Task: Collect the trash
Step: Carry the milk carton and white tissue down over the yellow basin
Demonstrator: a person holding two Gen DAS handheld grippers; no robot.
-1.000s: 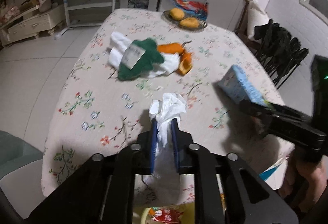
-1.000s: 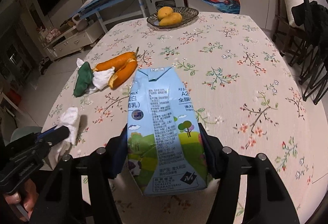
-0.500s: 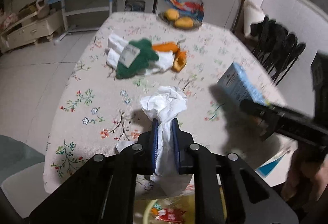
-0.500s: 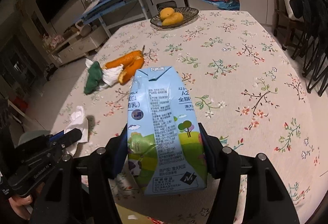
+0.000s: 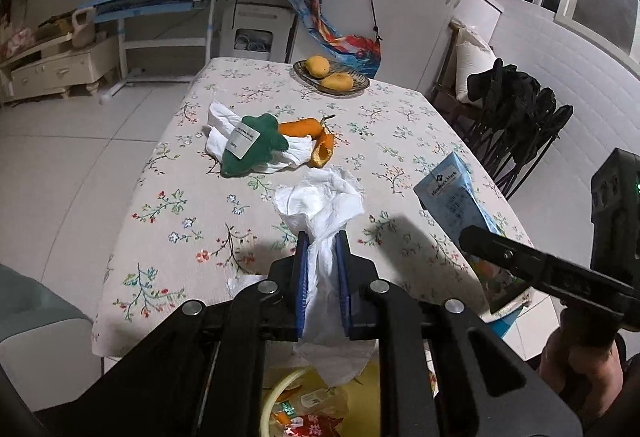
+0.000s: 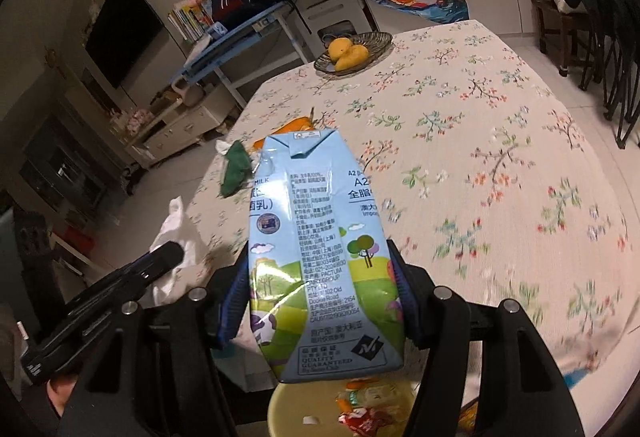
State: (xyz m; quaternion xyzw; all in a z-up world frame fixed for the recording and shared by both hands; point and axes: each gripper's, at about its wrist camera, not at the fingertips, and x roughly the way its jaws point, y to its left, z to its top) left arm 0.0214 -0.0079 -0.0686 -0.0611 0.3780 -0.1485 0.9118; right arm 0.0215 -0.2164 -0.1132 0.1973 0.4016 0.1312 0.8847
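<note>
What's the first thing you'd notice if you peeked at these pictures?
A light blue milk carton fills the right wrist view, clamped in the right gripper. In the left wrist view, the left gripper pinches a crumpled white tissue above the flowery tablecloth.

Your white tissue (image 5: 320, 205) and pale blue milk carton (image 6: 316, 237) sit over a cream, floral-printed counter (image 5: 192, 205); beyond lie orange peels (image 5: 308, 133) and green cloth (image 5: 256, 145).
</note>
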